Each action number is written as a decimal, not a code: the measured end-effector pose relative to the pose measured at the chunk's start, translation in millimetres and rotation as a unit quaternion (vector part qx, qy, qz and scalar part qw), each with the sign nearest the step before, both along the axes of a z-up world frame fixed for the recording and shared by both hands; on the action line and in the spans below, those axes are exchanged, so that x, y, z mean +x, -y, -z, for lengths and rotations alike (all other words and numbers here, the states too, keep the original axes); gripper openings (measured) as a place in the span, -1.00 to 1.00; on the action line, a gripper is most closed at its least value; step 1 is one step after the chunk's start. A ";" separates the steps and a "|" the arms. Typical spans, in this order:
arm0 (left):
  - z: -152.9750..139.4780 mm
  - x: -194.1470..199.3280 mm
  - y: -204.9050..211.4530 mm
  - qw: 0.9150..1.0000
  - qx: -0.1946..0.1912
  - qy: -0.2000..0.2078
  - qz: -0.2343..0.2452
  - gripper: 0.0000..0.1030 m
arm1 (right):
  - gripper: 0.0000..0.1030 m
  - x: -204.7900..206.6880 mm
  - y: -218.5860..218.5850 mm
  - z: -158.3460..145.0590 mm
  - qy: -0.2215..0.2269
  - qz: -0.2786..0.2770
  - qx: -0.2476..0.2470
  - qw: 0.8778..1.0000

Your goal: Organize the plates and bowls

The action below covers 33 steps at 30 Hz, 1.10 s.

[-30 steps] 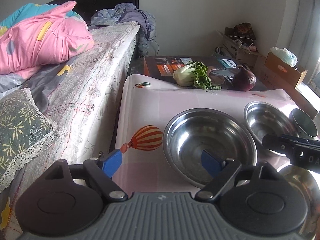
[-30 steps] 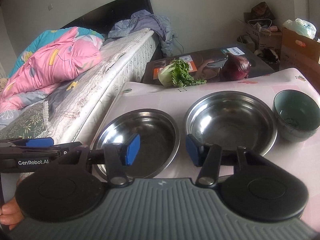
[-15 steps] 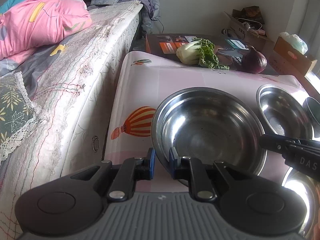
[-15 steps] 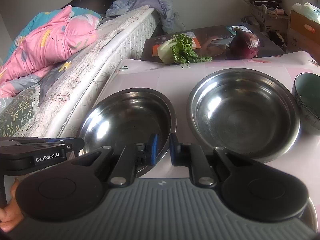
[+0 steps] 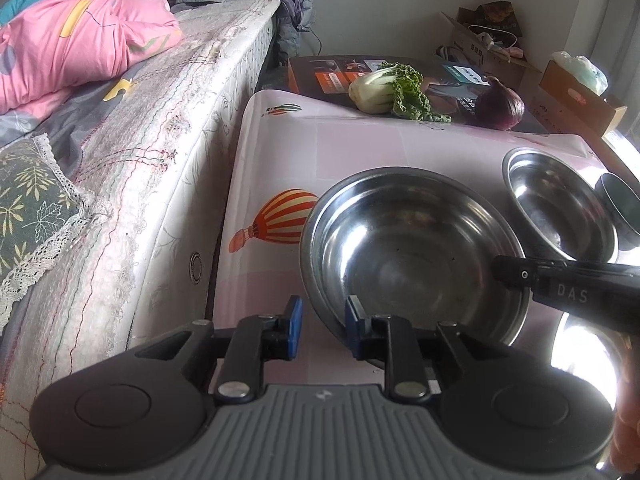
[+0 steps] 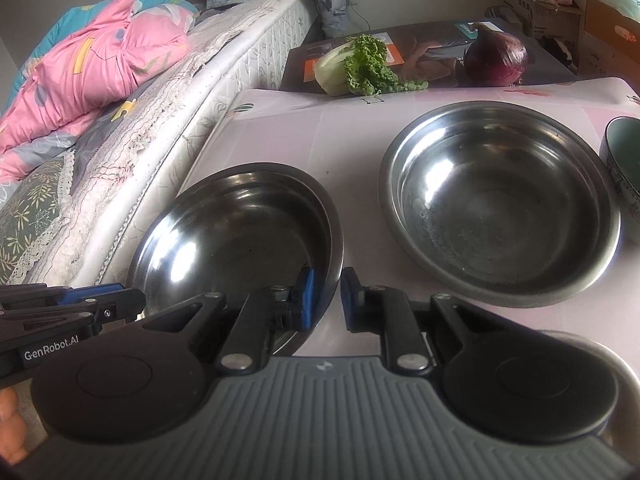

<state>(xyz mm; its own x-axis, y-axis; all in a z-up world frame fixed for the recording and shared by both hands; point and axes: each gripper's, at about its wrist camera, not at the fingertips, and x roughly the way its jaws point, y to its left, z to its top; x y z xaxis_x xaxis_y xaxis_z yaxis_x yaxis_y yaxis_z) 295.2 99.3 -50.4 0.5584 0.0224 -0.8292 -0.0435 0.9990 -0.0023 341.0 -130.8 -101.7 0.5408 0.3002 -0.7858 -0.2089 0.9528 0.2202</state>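
Steel bowls (image 6: 500, 200): three; dark bowl (image 6: 624, 168): one. Left gripper (image 5: 322, 320) jaws are opening astride the near steel bowl (image 5: 412, 248) rim; right gripper (image 6: 326, 298) clamps it narrowly. Balloon print (image 5: 280, 216) appears in the left view only.

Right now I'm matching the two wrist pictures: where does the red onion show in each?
Left wrist view: red onion upper right, on the dark box beyond the table's far edge.
Right wrist view: red onion top right, on that same box.
Shared landmark: the leafy cabbage lies left of it in both.
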 end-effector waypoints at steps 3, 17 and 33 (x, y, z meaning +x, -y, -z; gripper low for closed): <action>3.2 7.7 -0.5 1.000 0.014 -0.004 -0.001 -0.09 | -0.75 -2.5 -1.5 -1.5 0.005 -0.003 -0.007 1.000; 8.5 15.8 11.8 0.999 0.040 -0.005 0.014 -0.58 | -0.75 -15.1 -14.4 -15.6 0.062 -0.037 -0.065 0.995; -16.3 0.6 24.6 0.998 0.040 0.028 0.029 -0.52 | -0.77 -24.3 -2.5 -24.1 0.056 -0.039 -0.065 0.996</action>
